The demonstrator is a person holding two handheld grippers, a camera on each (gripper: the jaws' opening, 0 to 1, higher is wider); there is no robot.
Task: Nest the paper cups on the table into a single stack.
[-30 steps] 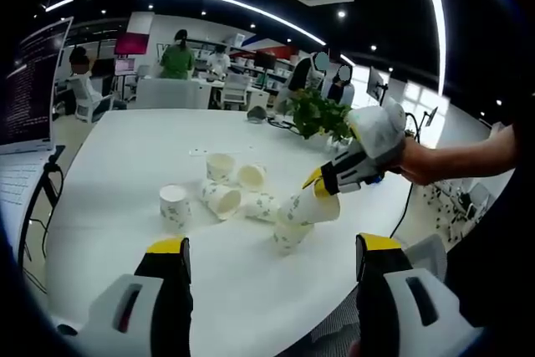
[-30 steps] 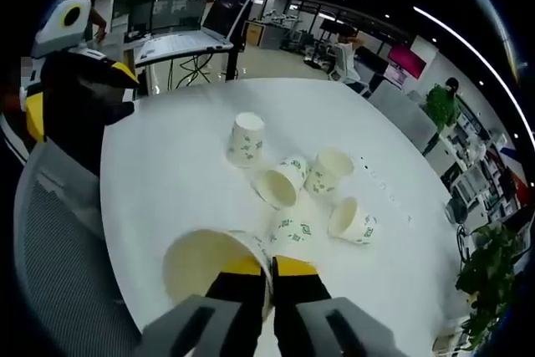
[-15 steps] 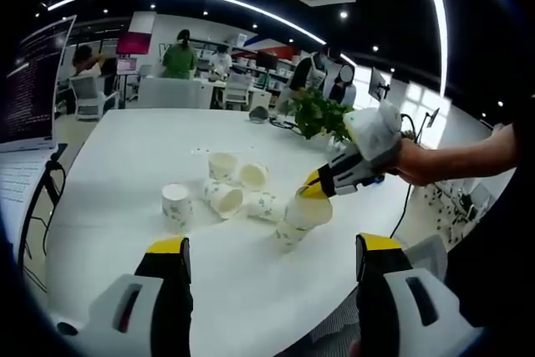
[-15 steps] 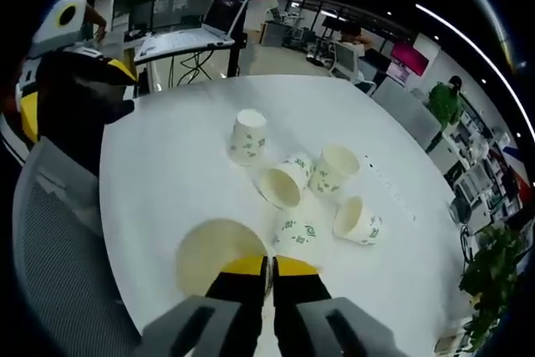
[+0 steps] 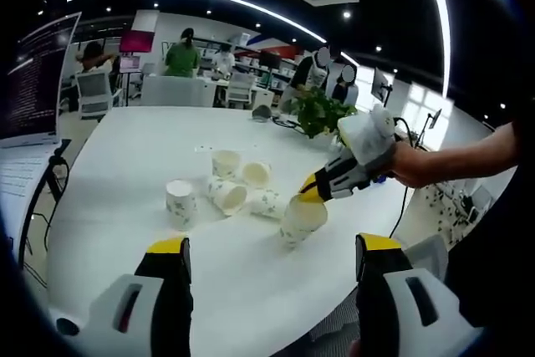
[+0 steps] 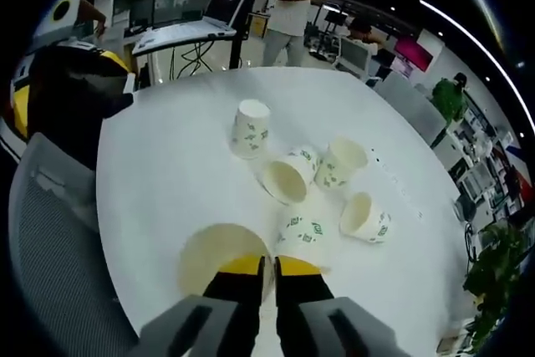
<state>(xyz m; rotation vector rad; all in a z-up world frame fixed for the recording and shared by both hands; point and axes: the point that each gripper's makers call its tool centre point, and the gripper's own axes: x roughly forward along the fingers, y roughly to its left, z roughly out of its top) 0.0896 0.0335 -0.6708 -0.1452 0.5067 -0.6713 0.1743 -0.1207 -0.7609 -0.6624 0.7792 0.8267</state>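
Left gripper view: left gripper [image 5: 266, 277] hangs over the near edge of the white round table [image 5: 125, 173], jaws wide apart, nothing between them. Right gripper [image 5: 313, 189] comes in from the right, jaws pinched on the rim of a paper cup [image 5: 299, 220] standing on the table. Loose cups lie behind it: one upside down [image 5: 181, 204], three on their sides [image 5: 230, 196], [image 5: 255, 174], [image 5: 267, 203], one upright [image 5: 225, 163]. A potted plant [image 5: 321, 113] sits at the far side.

Right gripper view: right gripper [image 6: 267, 268] jaws nearly together, clamped on the held cup's rim [image 6: 219, 258]. Beyond: upside-down cup [image 6: 250, 129], cups on their sides [image 6: 287, 177], [image 6: 341, 162], [image 6: 366, 217], [image 6: 303, 232]. Laptop [image 6: 209, 7] past the table.
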